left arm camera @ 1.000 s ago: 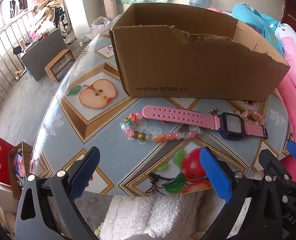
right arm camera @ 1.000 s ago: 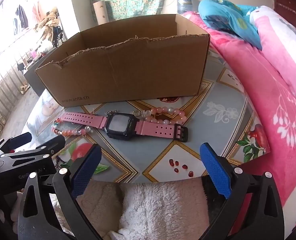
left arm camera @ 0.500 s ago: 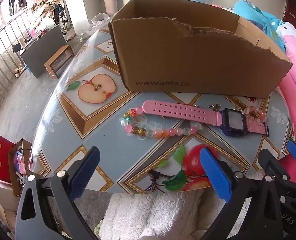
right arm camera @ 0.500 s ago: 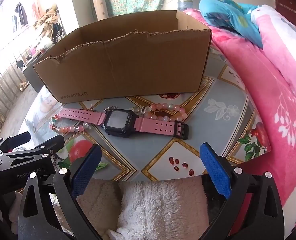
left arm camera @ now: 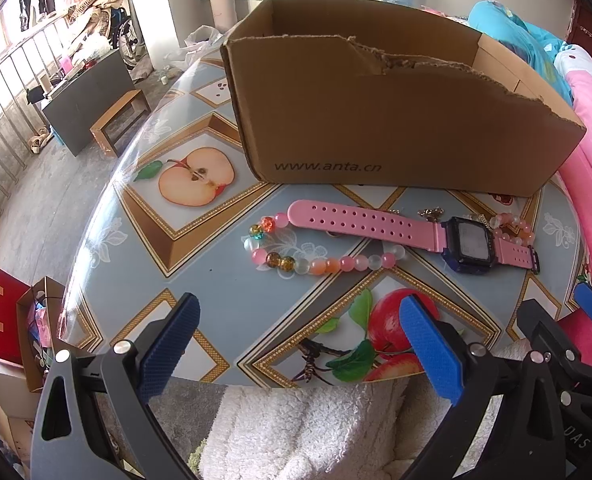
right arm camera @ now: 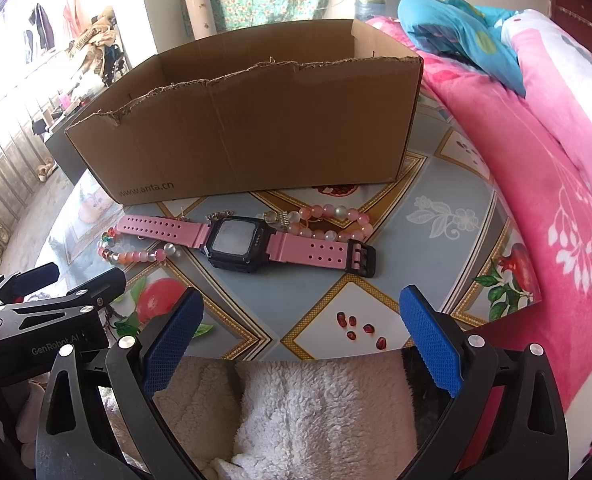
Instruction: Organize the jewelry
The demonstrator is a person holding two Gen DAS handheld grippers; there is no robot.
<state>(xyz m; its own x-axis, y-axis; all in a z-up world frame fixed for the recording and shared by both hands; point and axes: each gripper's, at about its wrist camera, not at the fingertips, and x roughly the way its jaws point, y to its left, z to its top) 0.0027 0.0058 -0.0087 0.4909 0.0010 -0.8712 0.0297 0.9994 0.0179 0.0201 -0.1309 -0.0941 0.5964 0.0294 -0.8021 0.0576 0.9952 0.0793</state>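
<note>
1. Holding both claws at the near edge of the surface [left arm camera: 216, 280] right now. My left claw [left arm camera: 296, 344] is spread wide with nothing between its blue pads, and my right claw [right arm camera: 302, 338] is just as wide and just as empty.
2. Task stuff is all out on the fruit-print surface, none of it in the box. The pink watch [left arm camera: 416, 232] lies flat, strap stretched left to right, dark face [right arm camera: 236, 242] up.
3. A beaded bracelet [left arm camera: 316, 264] in pink, white and orange sits at the left end, part of it tucked under the strap. From the left cam it's just beyond the claw, not touching.
4. A second pink bead bracelet [right arm camera: 328, 222] sits at the buckle end, touching the strap on its far side. There's a small gold chain bit [right arm camera: 218, 215] by the watch face too, too tiny to make out.
5. The cardboard box [left arm camera: 396, 120] stands just behind the jewelry, open top, torn near rim.
6. Pink bedding [right arm camera: 536, 160] runs along the right side.
</note>
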